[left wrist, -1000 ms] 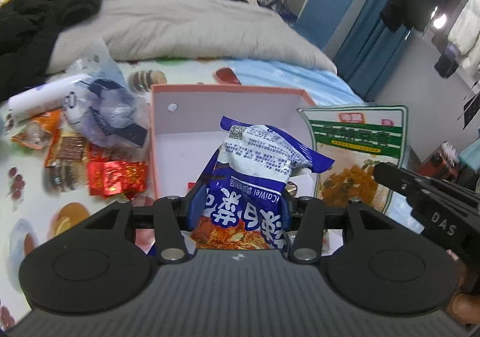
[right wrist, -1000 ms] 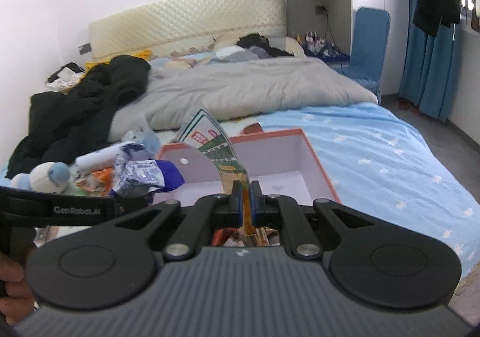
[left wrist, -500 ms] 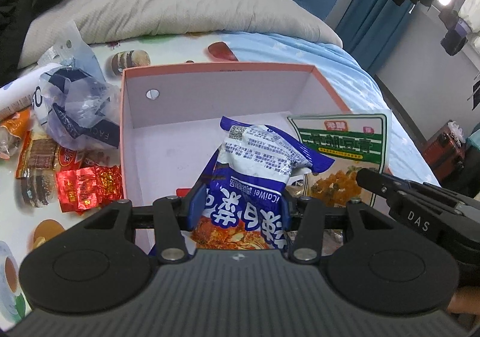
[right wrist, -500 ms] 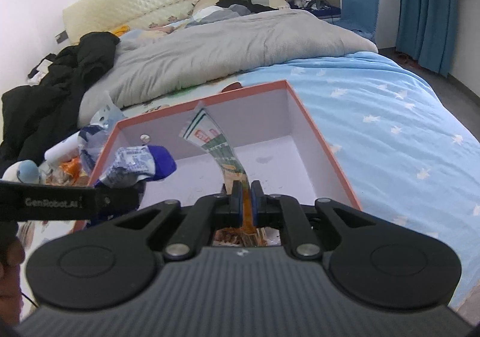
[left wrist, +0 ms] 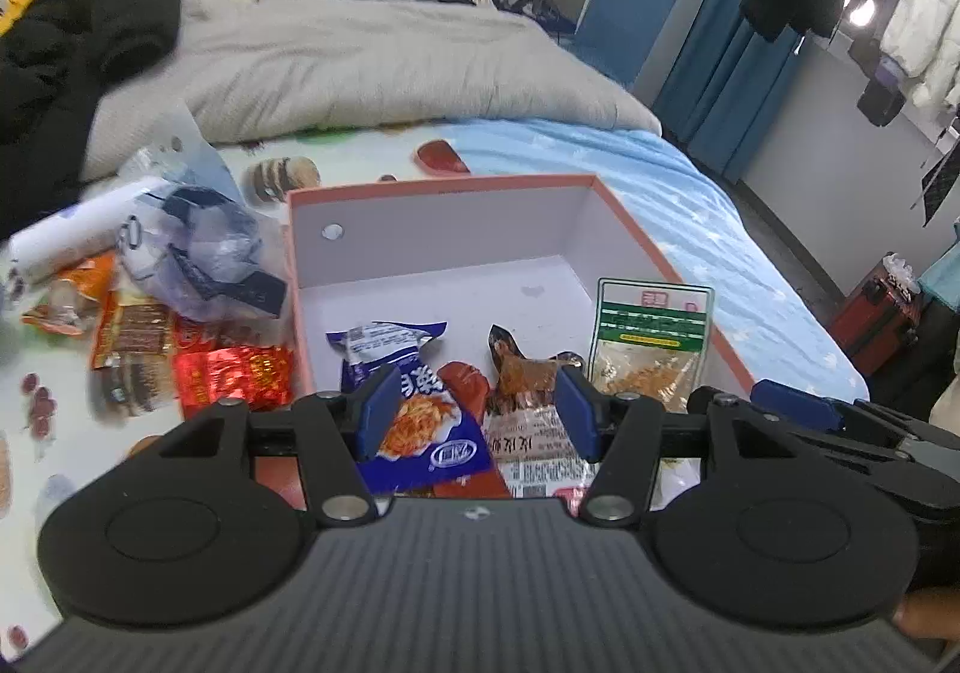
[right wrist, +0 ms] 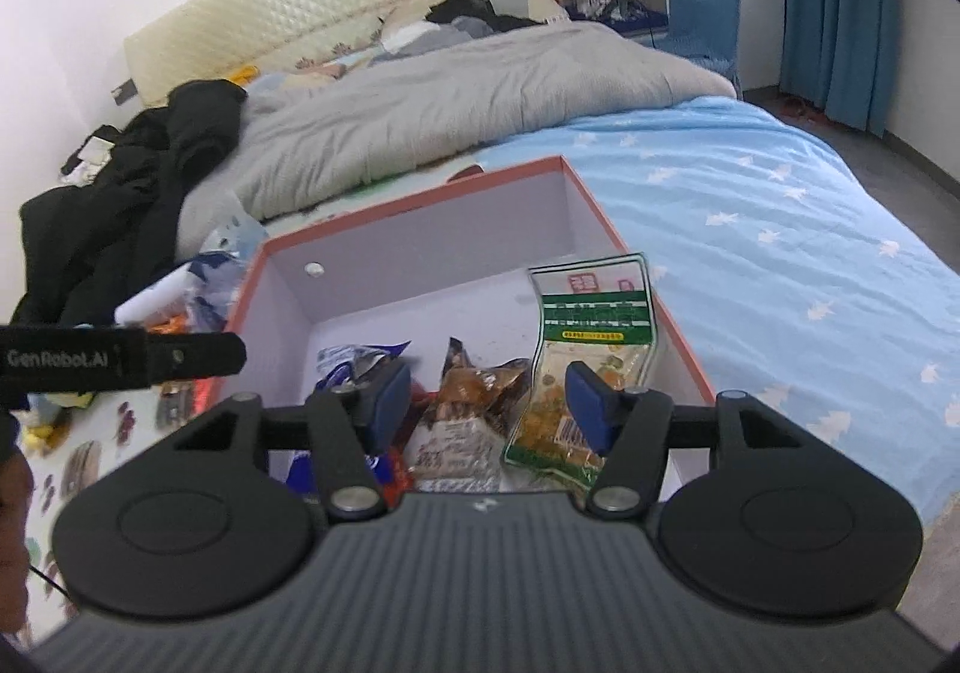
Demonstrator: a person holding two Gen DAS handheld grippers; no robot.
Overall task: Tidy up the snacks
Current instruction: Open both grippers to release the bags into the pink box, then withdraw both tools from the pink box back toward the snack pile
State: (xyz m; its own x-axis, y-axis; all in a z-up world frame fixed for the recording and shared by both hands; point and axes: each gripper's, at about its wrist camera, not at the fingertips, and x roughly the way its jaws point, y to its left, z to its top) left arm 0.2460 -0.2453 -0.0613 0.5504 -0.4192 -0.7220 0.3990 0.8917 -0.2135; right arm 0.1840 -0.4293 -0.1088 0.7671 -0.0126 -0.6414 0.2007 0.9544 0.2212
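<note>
An orange-rimmed cardboard box [left wrist: 441, 184] [right wrist: 420, 193] sits on the bed. Inside it lie a blue snack bag [left wrist: 414, 403] [right wrist: 354, 358], a brown packet [left wrist: 525, 373] [right wrist: 474, 391] and a green-labelled clear packet [left wrist: 651, 337] [right wrist: 591, 331] leaning on the right wall. My left gripper [left wrist: 480, 415] is open above the blue bag. My right gripper [right wrist: 489, 403] is open above the box's near end, beside the green packet. Neither holds anything.
Loose snacks lie left of the box: red packets [left wrist: 231, 376], orange wrappers [left wrist: 60, 295], a crumpled plastic bag [left wrist: 192, 247] and a white tube [left wrist: 72, 235]. A grey duvet [left wrist: 360, 55] and black clothes [left wrist: 72, 43] lie behind. The blue sheet [right wrist: 780, 229] spreads to the right.
Both grippers opened. The left one let go of the blue bag and the right one let go of the green packet; both packets now rest inside the box.
</note>
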